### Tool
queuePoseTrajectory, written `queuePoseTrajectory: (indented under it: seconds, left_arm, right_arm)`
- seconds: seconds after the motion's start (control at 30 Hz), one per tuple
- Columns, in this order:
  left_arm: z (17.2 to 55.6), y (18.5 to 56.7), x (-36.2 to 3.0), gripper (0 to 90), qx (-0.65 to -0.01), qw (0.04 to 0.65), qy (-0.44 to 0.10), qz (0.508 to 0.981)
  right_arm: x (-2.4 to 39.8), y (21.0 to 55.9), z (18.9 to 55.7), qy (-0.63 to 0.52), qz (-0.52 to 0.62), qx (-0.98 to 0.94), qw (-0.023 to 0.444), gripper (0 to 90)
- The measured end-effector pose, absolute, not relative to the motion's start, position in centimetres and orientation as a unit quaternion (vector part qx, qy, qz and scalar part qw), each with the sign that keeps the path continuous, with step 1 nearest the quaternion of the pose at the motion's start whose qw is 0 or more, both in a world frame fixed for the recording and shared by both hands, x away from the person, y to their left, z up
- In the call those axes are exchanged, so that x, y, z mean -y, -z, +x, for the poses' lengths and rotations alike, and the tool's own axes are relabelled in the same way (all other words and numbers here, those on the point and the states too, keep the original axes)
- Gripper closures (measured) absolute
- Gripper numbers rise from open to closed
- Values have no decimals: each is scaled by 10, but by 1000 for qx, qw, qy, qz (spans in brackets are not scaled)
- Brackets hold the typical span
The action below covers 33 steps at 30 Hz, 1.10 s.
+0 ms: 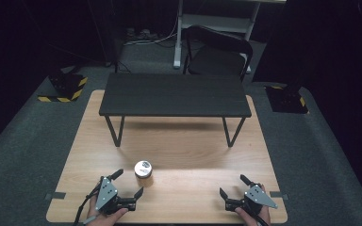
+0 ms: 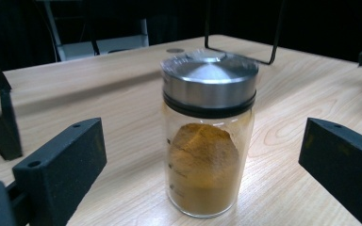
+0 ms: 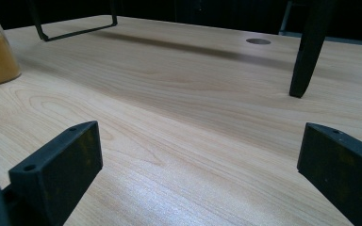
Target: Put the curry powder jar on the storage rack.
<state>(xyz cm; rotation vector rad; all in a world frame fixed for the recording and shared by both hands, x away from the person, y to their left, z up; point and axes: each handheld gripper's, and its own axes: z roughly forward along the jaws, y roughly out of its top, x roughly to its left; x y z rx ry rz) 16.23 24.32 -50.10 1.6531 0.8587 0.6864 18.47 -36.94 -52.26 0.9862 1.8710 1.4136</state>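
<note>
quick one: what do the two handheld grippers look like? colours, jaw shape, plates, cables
Both are black. The left gripper and the right gripper each have two flat, blocky black jaws with small holes near the tips, plain in the gripper views. Each carries a grey three-cornered plate on top with small dark dots. A dark cable trails from the left one toward the table's near edge. A bare hand holds each; no sleeves are visible.

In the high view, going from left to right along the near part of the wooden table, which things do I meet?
Left hand-held gripper, open → glass spice jar with a metal lid and orange-brown powder, upright → bare light wooden tabletop → right hand-held gripper, open.
</note>
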Motion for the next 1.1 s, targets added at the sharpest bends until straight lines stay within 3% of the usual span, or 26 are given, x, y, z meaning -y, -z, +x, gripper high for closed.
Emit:
queuePoseTrajectory:
  seconds: [0.4, 0.77, 1.1]
  left_arm:
    - [182, 521, -212, 70, -398, 542, -277, 687]
    - [183, 527, -195, 303, -404, 537, -305, 675]
    - [179, 517, -194, 307, -402, 538, -307, 674]
  right_arm:
    - [370, 523, 184, -532, 370, -702, 295, 0]
    - [370, 524, 185, -537, 373, -698, 294, 0]
    - [371, 526, 184, -542, 374, -693, 294, 0]
